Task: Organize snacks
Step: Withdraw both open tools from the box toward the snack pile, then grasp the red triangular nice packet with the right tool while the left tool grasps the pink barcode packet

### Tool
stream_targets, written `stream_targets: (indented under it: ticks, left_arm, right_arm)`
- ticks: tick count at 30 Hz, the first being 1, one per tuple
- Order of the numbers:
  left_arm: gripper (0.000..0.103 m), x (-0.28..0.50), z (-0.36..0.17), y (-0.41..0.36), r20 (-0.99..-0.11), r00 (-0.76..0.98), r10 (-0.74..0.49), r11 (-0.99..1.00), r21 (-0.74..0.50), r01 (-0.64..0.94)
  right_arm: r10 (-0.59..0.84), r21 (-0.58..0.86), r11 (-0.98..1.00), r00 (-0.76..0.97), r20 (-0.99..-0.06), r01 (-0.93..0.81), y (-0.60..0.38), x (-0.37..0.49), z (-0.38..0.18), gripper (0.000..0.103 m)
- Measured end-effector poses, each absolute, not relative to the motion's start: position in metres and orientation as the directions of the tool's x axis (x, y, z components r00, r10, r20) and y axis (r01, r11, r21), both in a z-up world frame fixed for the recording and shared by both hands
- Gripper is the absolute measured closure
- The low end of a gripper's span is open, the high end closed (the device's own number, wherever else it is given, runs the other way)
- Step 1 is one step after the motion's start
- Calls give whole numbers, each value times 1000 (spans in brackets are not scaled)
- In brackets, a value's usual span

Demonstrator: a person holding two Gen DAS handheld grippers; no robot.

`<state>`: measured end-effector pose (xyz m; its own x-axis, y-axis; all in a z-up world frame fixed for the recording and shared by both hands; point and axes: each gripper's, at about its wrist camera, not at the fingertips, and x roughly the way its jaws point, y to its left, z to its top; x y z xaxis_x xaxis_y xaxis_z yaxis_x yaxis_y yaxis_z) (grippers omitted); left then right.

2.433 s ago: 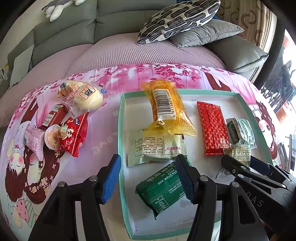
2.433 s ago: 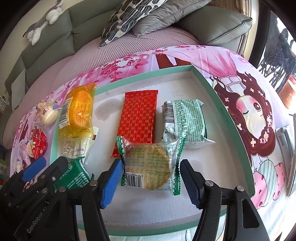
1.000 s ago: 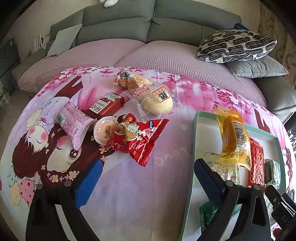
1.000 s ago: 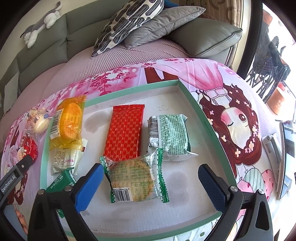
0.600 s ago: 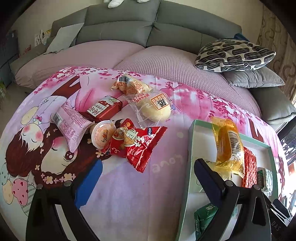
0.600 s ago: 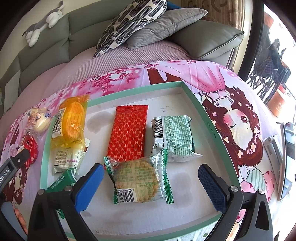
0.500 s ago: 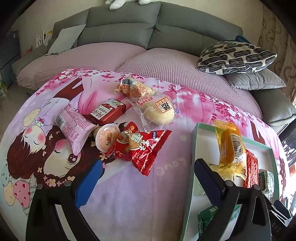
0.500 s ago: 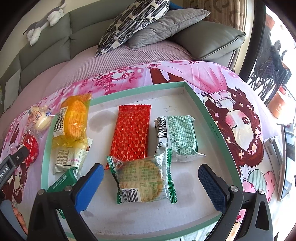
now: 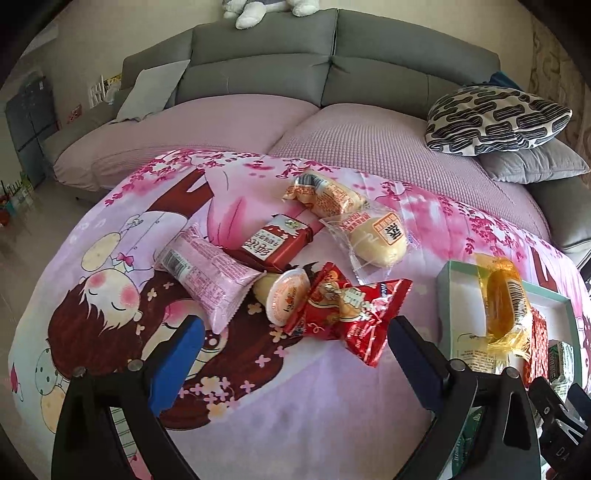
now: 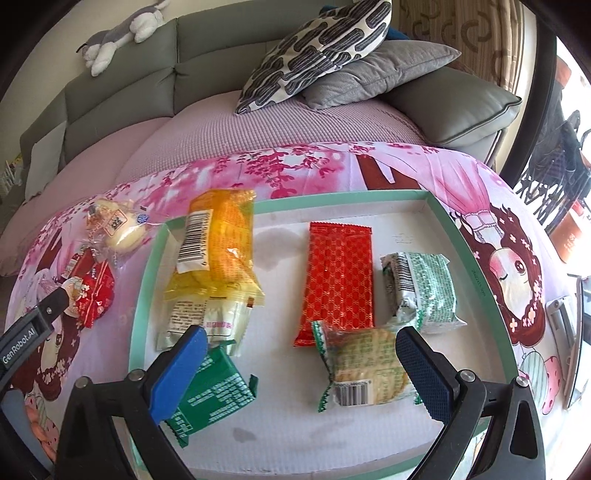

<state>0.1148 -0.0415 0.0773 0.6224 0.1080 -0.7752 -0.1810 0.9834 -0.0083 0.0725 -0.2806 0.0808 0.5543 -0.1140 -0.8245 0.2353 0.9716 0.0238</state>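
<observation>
My left gripper is open and empty, just short of a pile of loose snacks on the pink cloth: a red packet, a jelly cup, a pink packet, a dark red box and two buns. My right gripper is open and empty over the near part of the green-rimmed tray. The tray holds a yellow packet, a pale packet, a green packet, a red wafer packet, a round cracker packet and a green-and-white packet.
A grey sofa with a purple cover stands behind the table. A patterned cushion and a grey cushion lie on it. A plush toy sits on the sofa back. The tray's left rim lies right of the snack pile.
My left gripper has swung left from the tray to the loose snack pile and moved closer to it. My right gripper opened wide, leaving the cracker packet in the tray, and shifted left.
</observation>
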Motion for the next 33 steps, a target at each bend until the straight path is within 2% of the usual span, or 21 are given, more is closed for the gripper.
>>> stream_targets:
  ticks: [17,24,33]
  left_arm:
    - [4,105,88,56,-762,601,242,936,21,-351]
    - [4,111,89,75,-761,600,247,928,7,-372]
    - [4,136,78,73,-789,583,197,938,-22,-346]
  right_arm:
    - [49,72,997,621,-783,12,-171,87,83,0]
    - [134,105,991,627,-767,-83,-138,97,84,0]
    - [179,142,984,620,-764,-108,-125,120,77,0]
